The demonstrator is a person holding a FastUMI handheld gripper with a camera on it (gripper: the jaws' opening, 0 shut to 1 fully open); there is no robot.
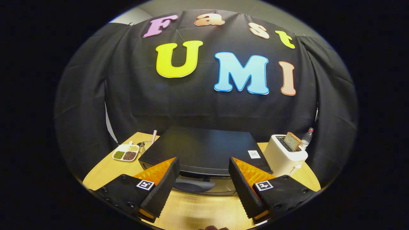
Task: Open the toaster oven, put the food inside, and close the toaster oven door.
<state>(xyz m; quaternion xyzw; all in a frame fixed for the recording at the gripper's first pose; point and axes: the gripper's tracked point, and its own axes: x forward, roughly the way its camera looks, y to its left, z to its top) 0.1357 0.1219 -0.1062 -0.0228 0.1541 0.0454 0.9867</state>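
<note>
A black toaster oven stands on the wooden table, seen from above and in front. Its door is closed, and the dark door handle runs along the top of the glass front, just ahead of my fingers. My gripper is open, hovering above the table with the fingertips level with the oven's front top edge. Nothing is between the fingers. The handle lies in the gap between them, slightly lower and farther away.
A white pop-up toaster with a slice of bread stands right of the oven, a clear bottle behind it. Left of the oven lie a white divided dish of beans and a small wire rack.
</note>
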